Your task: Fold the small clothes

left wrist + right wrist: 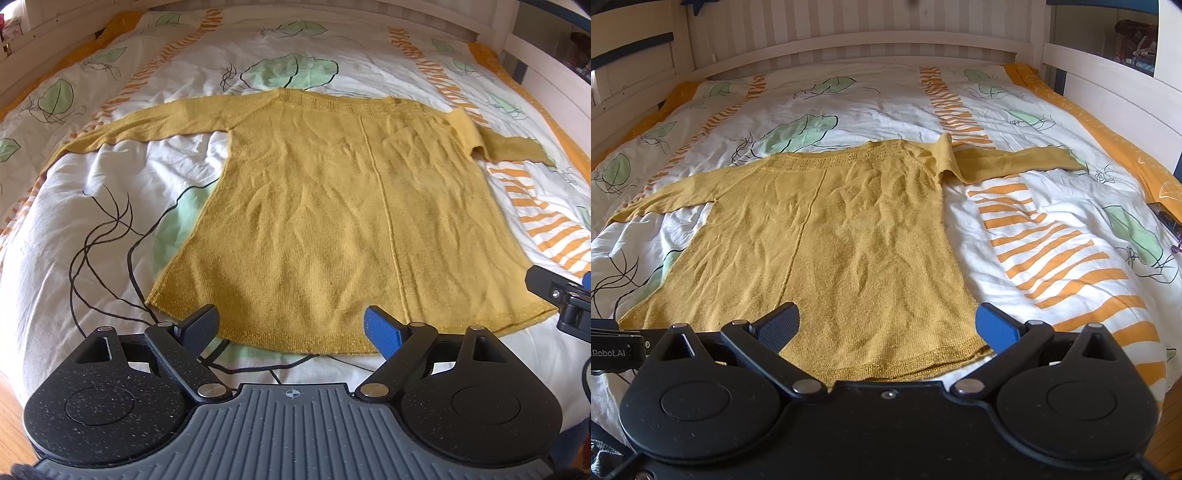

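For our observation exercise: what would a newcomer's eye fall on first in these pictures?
A mustard-yellow sweater lies spread flat mid-bed, sleeves stretched out sideways. Under it is a white bedcover with green leaves and orange stripes. At the near hem, the left gripper and right gripper stand open, holding nothing.

A sweater (pixel 314 206) lies spread flat on the bed (pixel 110 221) before me, hem nearest, neckline farthest, one sleeve out to each side. My left gripper (pixel 291 328) and right gripper (pixel 886 325) hover over the hem, side by side.
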